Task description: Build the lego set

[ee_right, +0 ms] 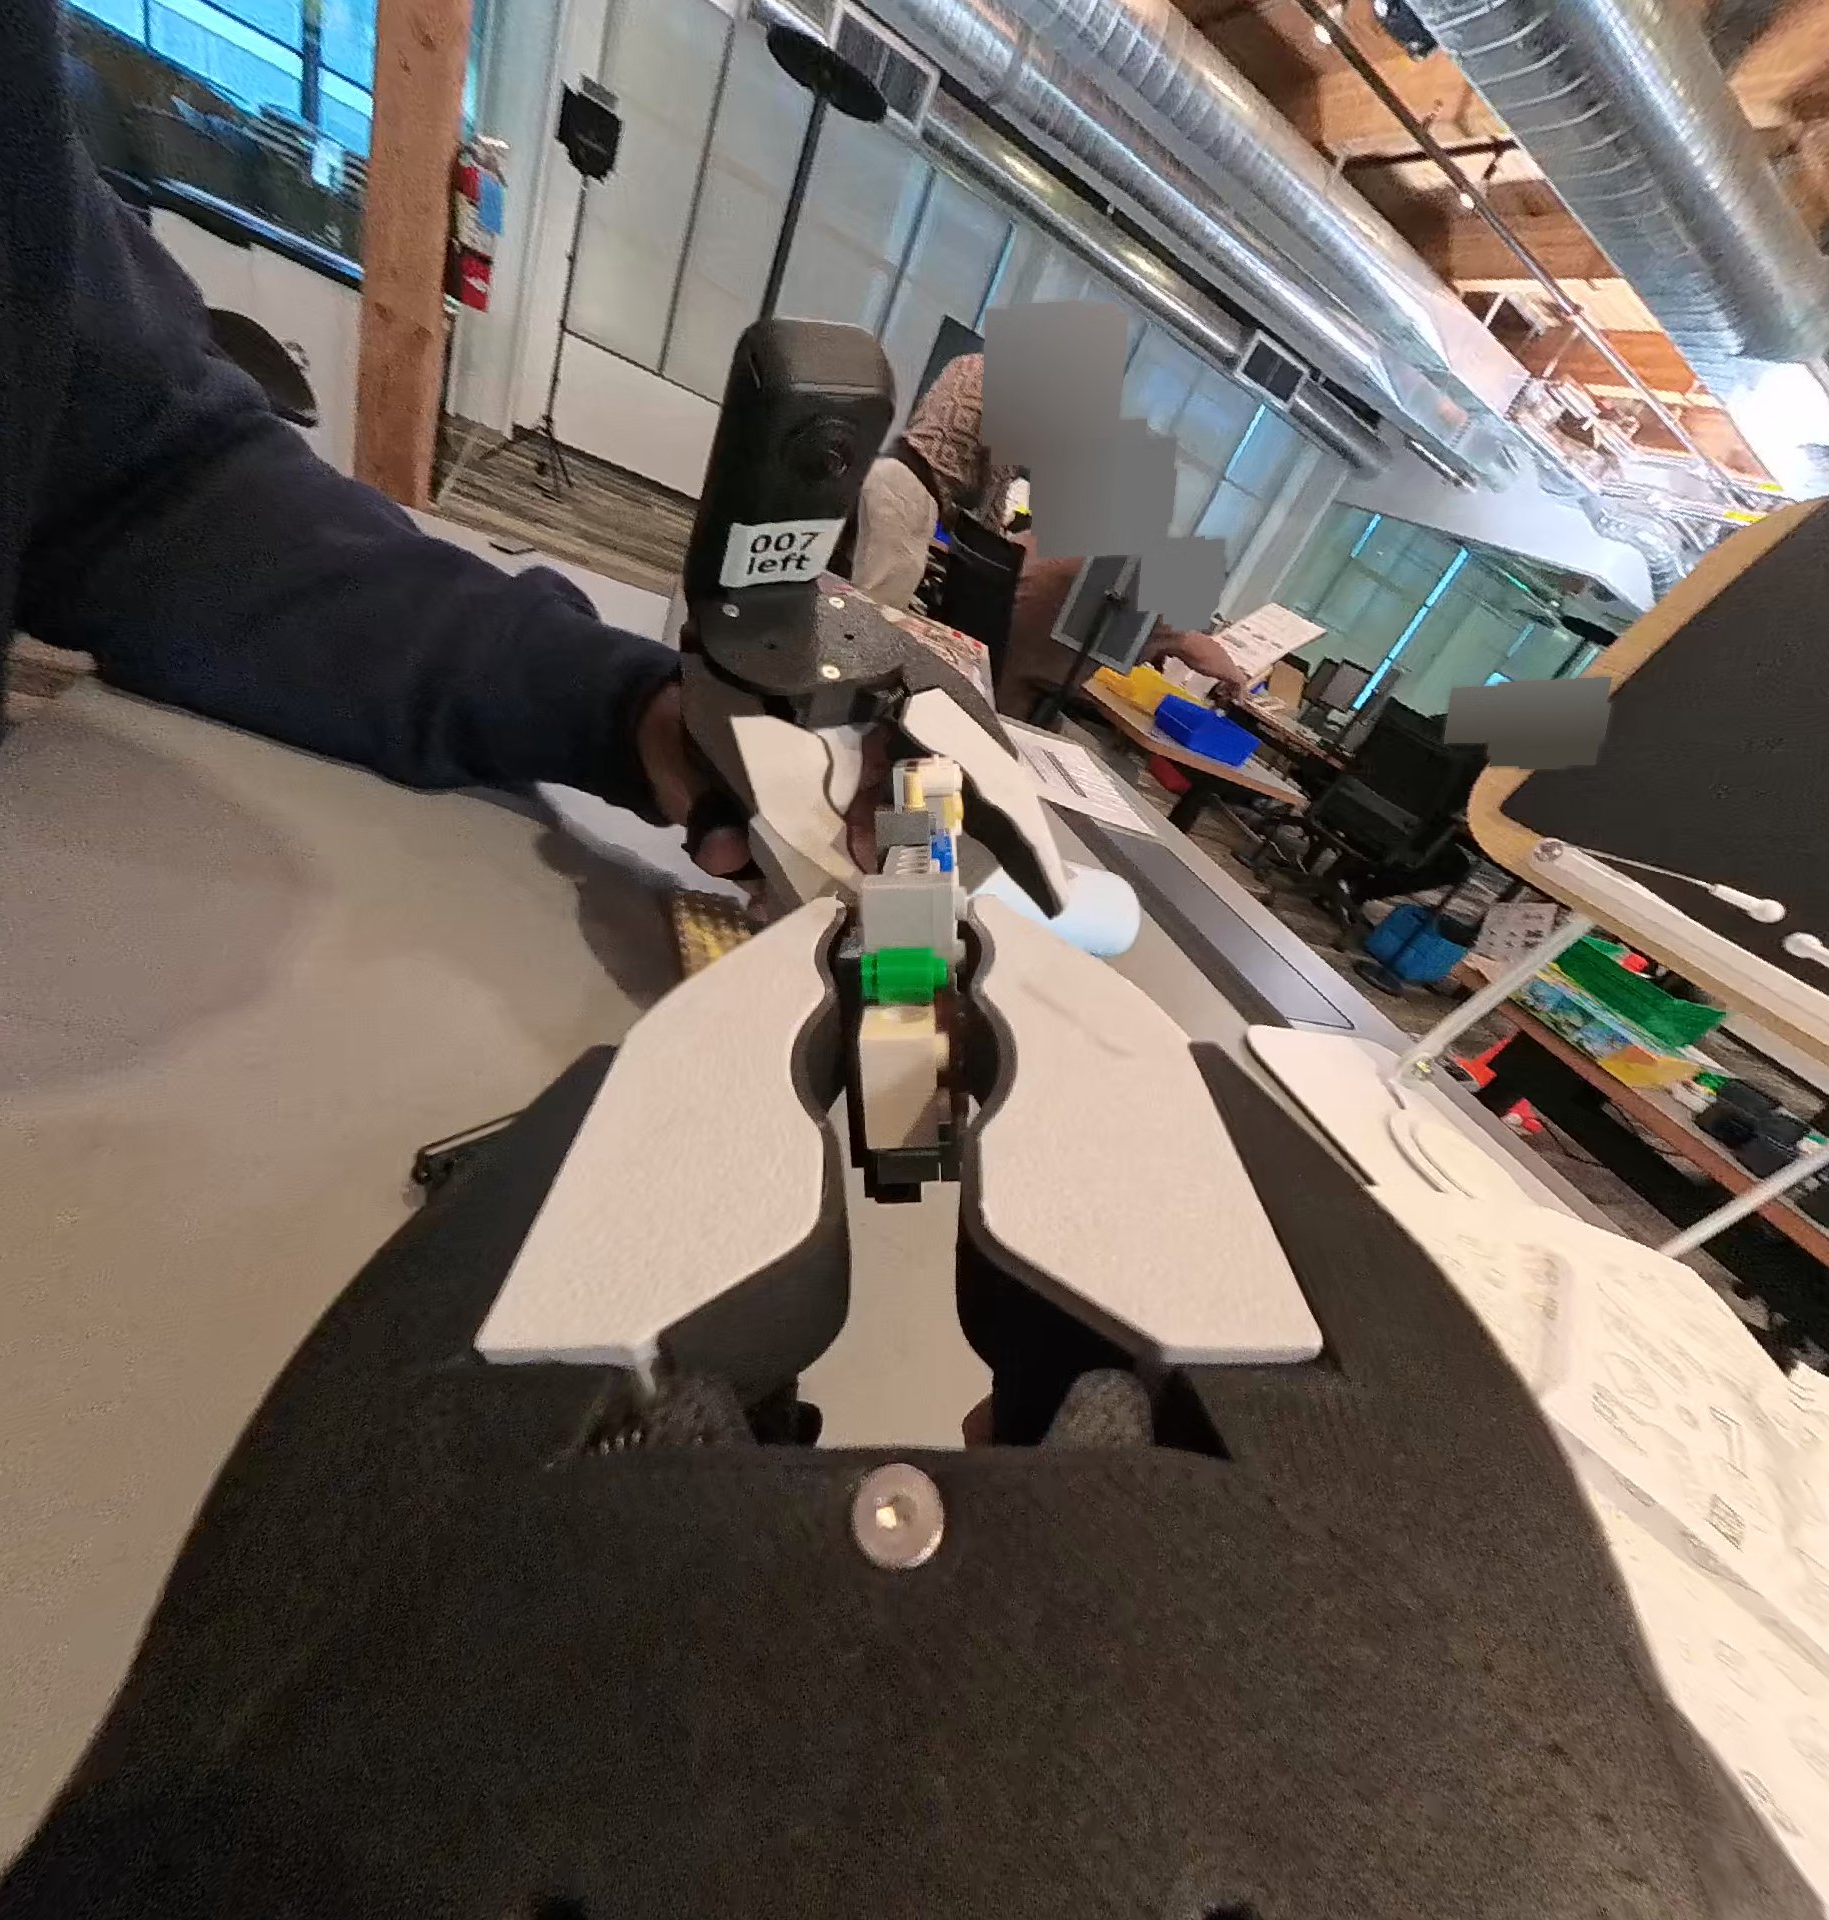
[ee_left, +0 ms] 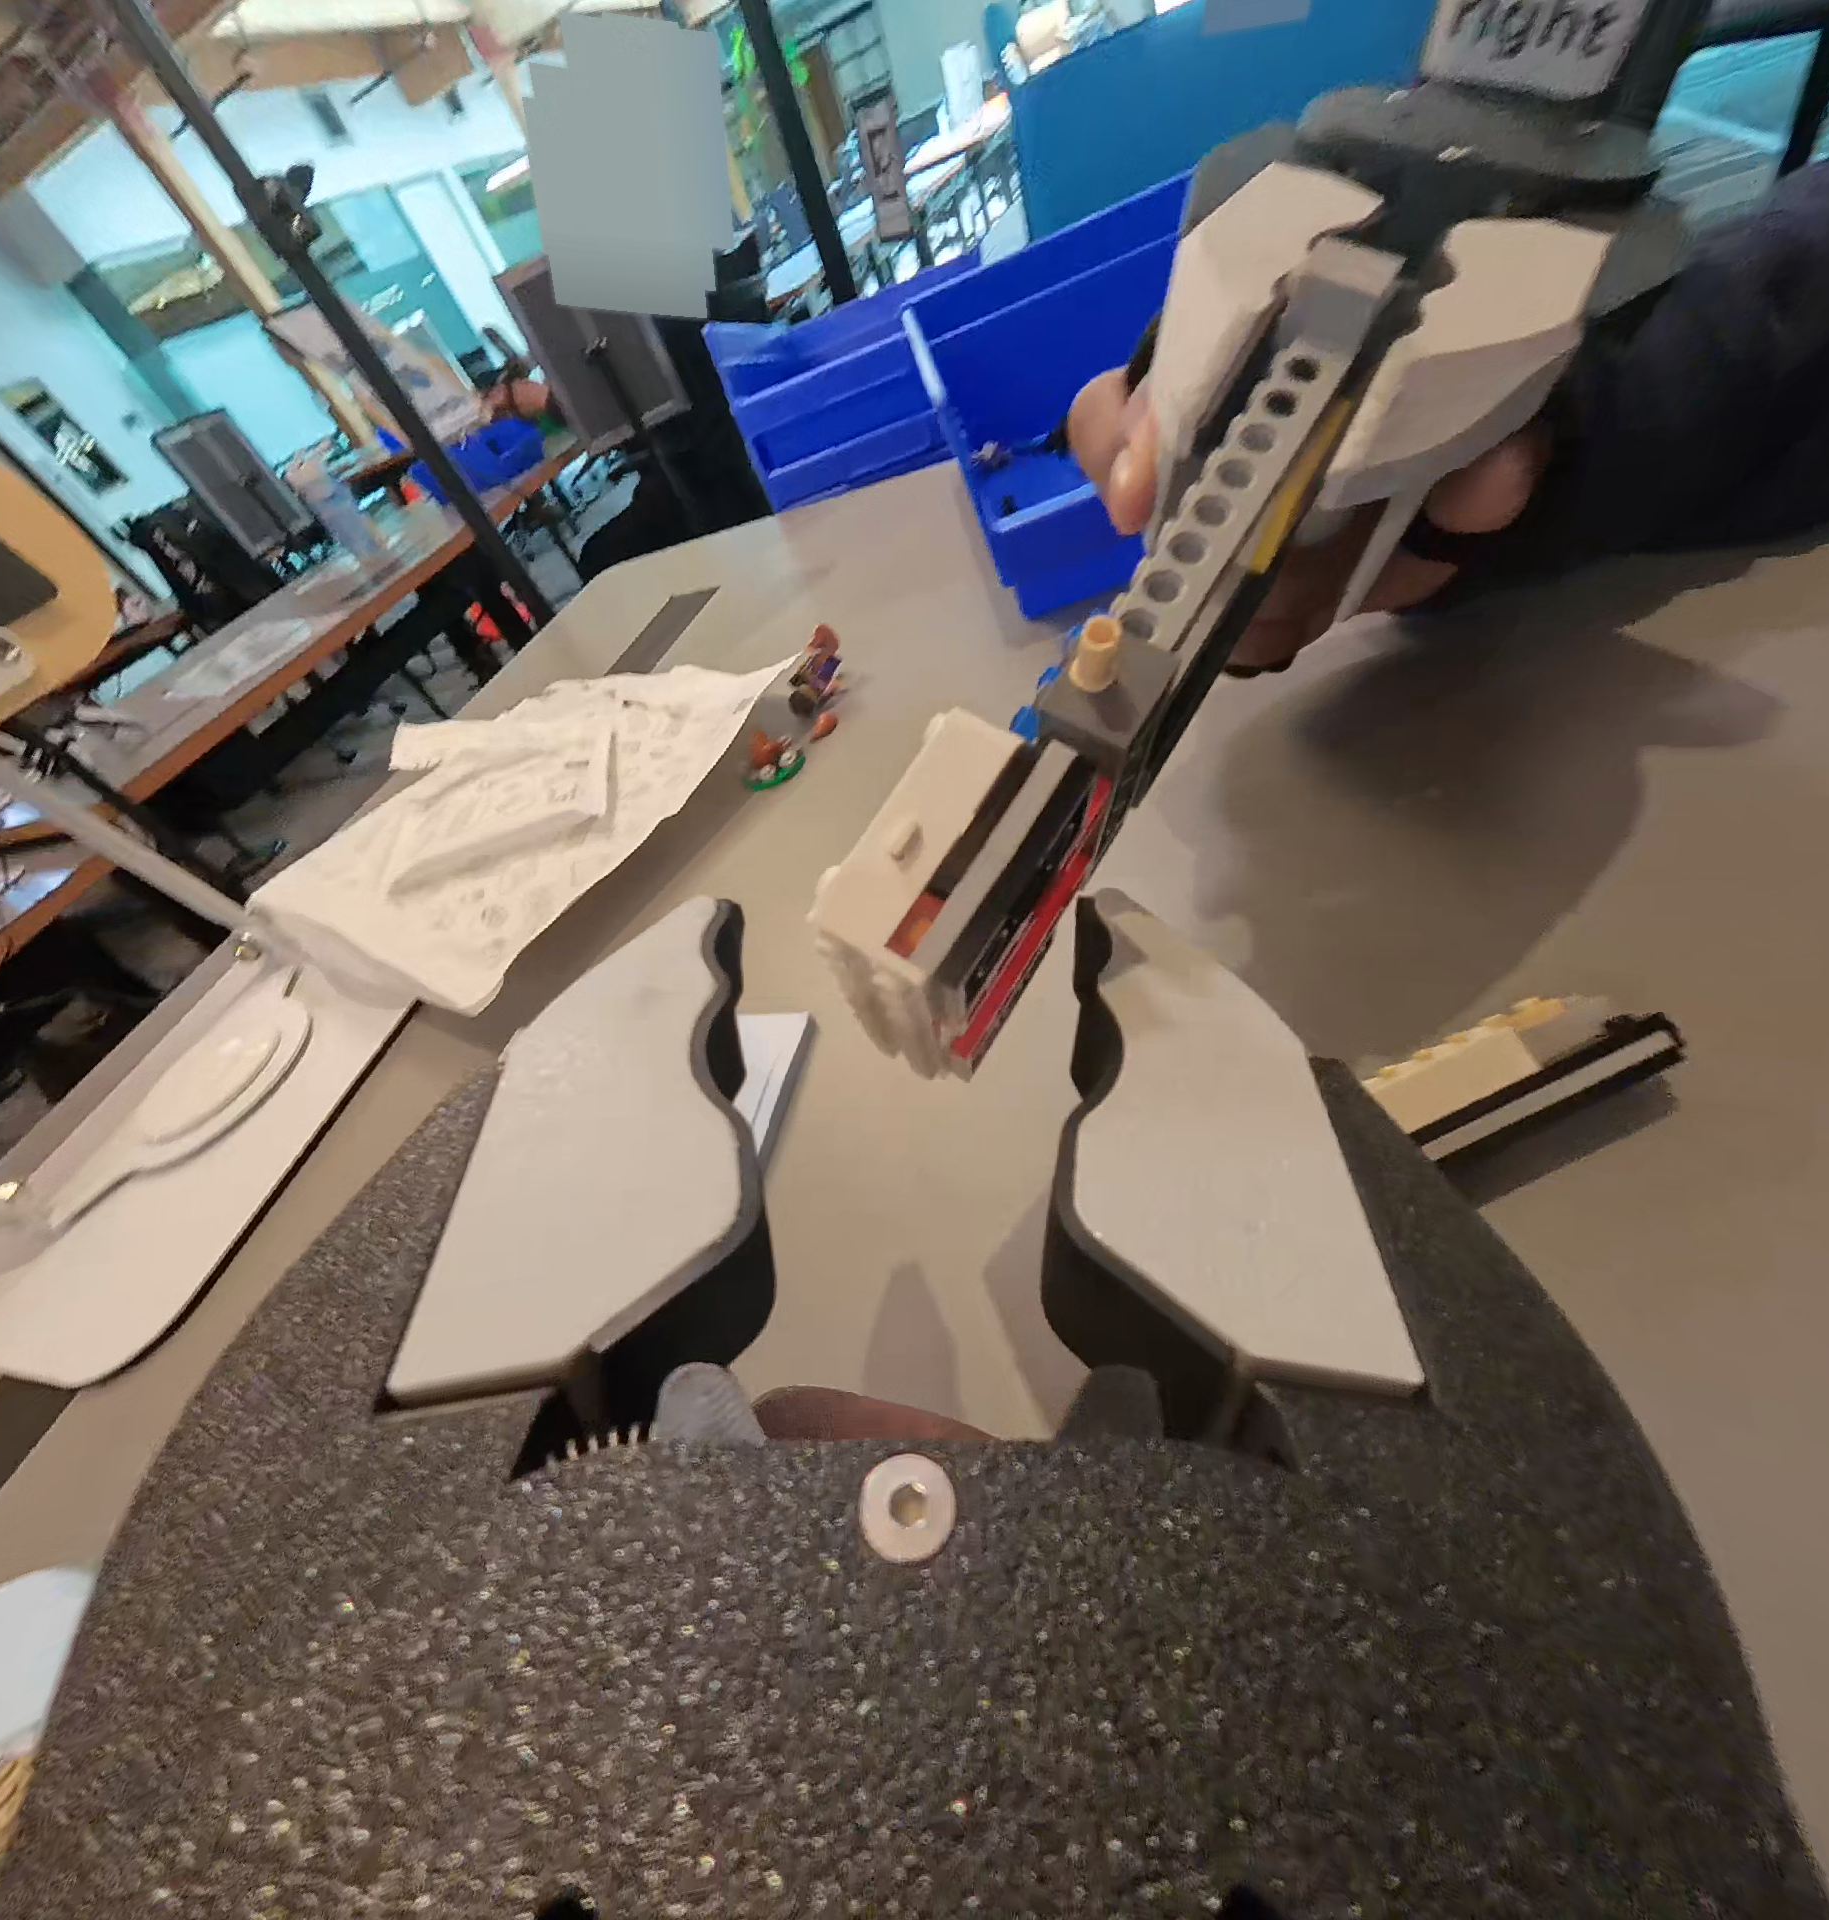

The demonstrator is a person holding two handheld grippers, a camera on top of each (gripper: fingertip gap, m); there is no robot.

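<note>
My right gripper (ee_right: 905, 925) is shut on a long brick assembly (ee_right: 905, 1049) of grey, green, cream and black parts. In the left wrist view the right gripper (ee_left: 1274, 499) comes in from the upper right and holds the assembly's grey holed beam (ee_left: 1216, 499). The assembly slants down to a white, black and red block end (ee_left: 941, 925) above the grey table (ee_left: 1512, 831). My left gripper (ee_left: 910, 914) is open around that end. Its left fingertip (ee_left: 718, 935) stands clear of the white block. Its right fingertip (ee_left: 1097, 925) is close beside the red edge. The left gripper also shows in the right wrist view (ee_right: 941, 883).
A cream and black brick piece (ee_left: 1512, 1070) lies on the table to the right. A printed paper sheet (ee_left: 536, 821) and small figure parts (ee_left: 785, 748) lie to the left. Blue bins (ee_left: 993, 416) stand behind. A white lamp base (ee_left: 162, 1143) sits at the left edge. There is about 9 centimeters between the tips of the two grippers.
</note>
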